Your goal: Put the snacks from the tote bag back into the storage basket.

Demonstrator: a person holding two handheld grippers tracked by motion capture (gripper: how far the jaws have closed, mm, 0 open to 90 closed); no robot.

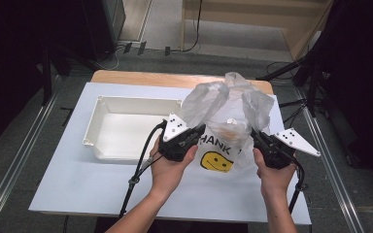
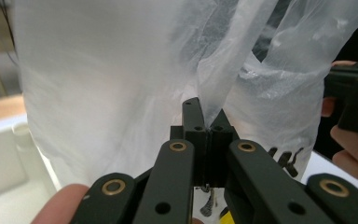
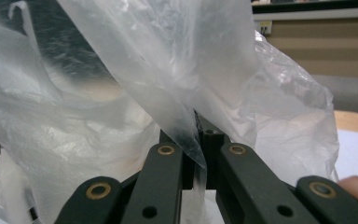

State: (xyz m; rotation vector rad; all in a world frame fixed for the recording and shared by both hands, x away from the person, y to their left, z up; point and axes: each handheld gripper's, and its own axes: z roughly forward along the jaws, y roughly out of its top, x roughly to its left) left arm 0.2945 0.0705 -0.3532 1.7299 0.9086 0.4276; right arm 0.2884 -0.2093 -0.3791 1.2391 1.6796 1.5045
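White tabletop [image 1: 77, 184] carries a plastic bag [image 1: 223, 121] standing right of an empty white tray [image 1: 126, 131], something orange inside it. Left gripper [image 1: 187, 136] and right gripper [image 1: 262, 141] each pinch a handle between closed jaws, flanking the bag. Risk: thin film may tear or slip if pulled apart hard.

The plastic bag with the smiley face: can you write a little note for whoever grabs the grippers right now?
Left gripper: shut on a fold of the plastic bag, at its left side.
Right gripper: shut on the bag's film at its right side.
Things: the bag stands on the table between both grippers, smiley print facing the person, something orange-brown showing through it. The white tray sits to its left with nothing in it.
Done: both sides of the bag are gripped.
Left: probably spread the bag open and get its contents out, perhaps into the tray.
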